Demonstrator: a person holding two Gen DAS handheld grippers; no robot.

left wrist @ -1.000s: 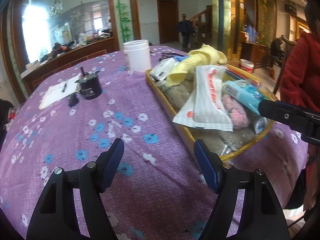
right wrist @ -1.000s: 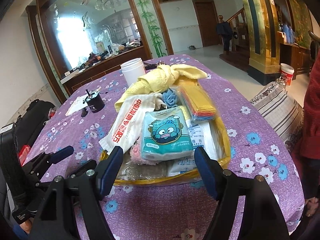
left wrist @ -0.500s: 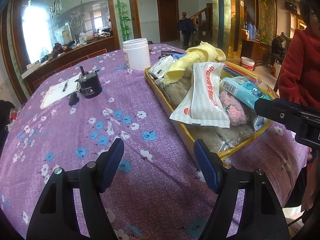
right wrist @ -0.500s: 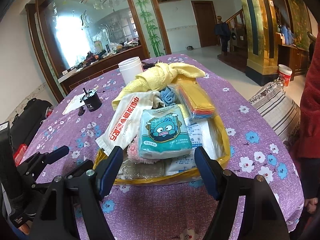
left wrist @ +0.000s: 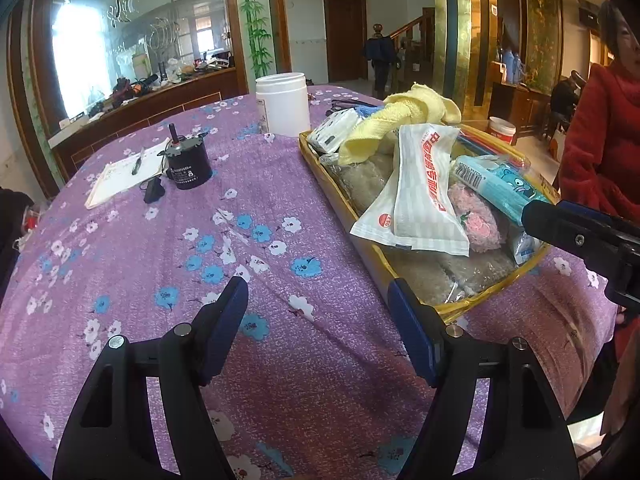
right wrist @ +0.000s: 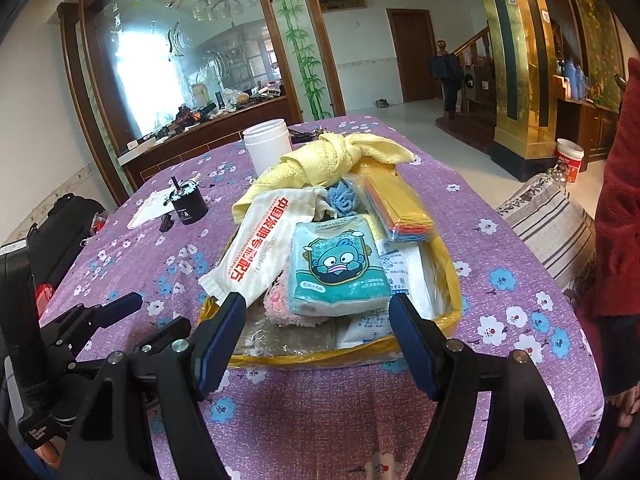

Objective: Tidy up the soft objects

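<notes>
A yellow tray (right wrist: 452, 276) (left wrist: 340, 200) on the purple flowered tablecloth is piled with soft things: a yellow towel (right wrist: 336, 156) (left wrist: 400, 116), a white packet with red lettering (right wrist: 256, 256) (left wrist: 424, 188), a teal tissue pack (right wrist: 340, 268) (left wrist: 500, 184), a pink fluffy item (right wrist: 280, 304) (left wrist: 476, 224) and a stack of coloured cloths (right wrist: 400, 208). My right gripper (right wrist: 318, 320) hovers open just before the tray's near rim, holding nothing. My left gripper (left wrist: 318, 304) stands open over bare cloth, left of the tray, empty.
A white plastic jar (left wrist: 283, 104) stands behind the tray. A black cylindrical motor (left wrist: 188, 162) and a notepad with a pen (left wrist: 128, 170) lie at the far left. A person in a red coat (left wrist: 600, 140) stands at the table's right. Another person walks near the far stairs.
Both grippers stay open and nearly still. The views have shifted only slightly; the tray's contents have not moved.
</notes>
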